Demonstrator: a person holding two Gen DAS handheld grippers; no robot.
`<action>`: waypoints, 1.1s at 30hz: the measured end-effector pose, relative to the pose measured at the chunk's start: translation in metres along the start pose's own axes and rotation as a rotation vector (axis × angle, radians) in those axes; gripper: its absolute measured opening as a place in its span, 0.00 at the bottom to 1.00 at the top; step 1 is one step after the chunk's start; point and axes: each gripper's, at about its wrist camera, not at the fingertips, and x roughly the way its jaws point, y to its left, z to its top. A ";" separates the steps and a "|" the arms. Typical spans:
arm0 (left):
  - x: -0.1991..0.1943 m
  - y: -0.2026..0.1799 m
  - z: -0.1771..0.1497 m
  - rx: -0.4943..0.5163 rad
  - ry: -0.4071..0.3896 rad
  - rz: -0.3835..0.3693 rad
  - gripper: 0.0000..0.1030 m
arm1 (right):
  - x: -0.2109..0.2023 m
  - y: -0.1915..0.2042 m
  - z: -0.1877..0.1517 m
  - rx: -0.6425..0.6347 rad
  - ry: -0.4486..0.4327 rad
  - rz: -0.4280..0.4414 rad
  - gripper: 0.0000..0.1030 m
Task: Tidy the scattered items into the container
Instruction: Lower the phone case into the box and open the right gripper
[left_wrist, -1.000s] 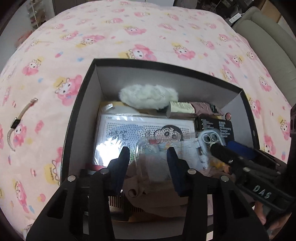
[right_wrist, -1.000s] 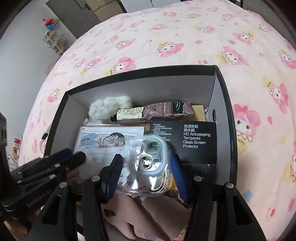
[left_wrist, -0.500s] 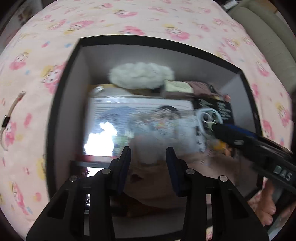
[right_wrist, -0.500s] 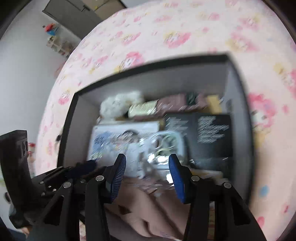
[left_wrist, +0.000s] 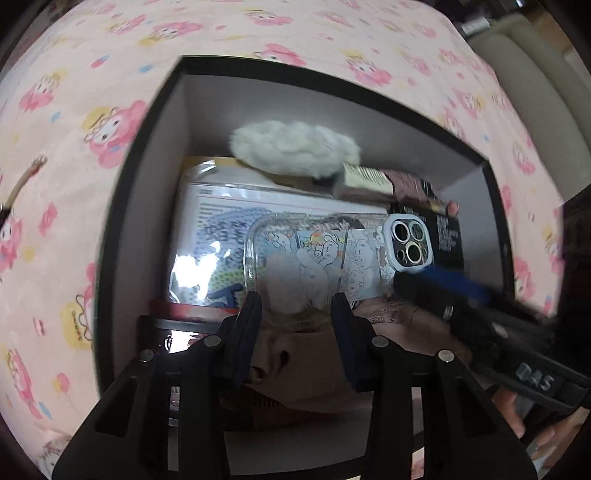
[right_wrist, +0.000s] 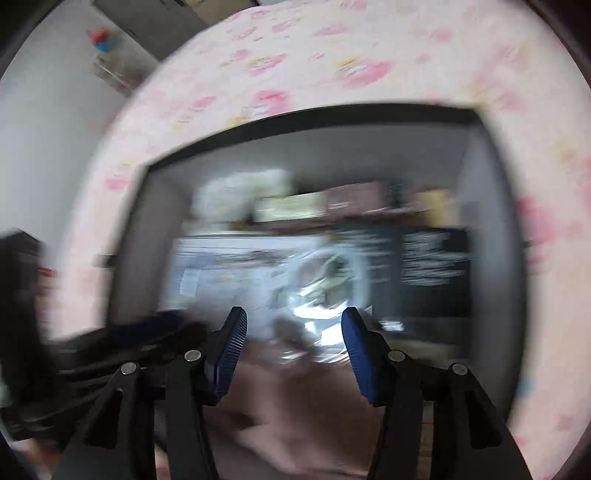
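My left claw (left_wrist: 295, 306) points down into the box (left_wrist: 147, 192) on the bed (left_wrist: 92, 92). It pinches the near edge of the clear phone case (left_wrist: 314, 258). The case lies sideways in front of me, its long way going left to right, with the camera end by my right claw (right_wrist: 291, 325). That claw is opening, and I think nothing is squeezed in it now. So my left claw is the one to let go next.
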 end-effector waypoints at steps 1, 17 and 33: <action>-0.004 0.002 0.001 -0.007 -0.009 -0.012 0.38 | 0.004 0.000 0.001 0.010 0.020 0.047 0.49; 0.029 -0.062 0.010 0.205 0.062 -0.024 0.32 | -0.045 -0.004 -0.009 -0.061 -0.190 -0.313 0.49; 0.020 -0.018 0.013 0.110 0.160 -0.034 0.29 | -0.004 0.014 -0.007 -0.157 -0.070 -0.321 0.49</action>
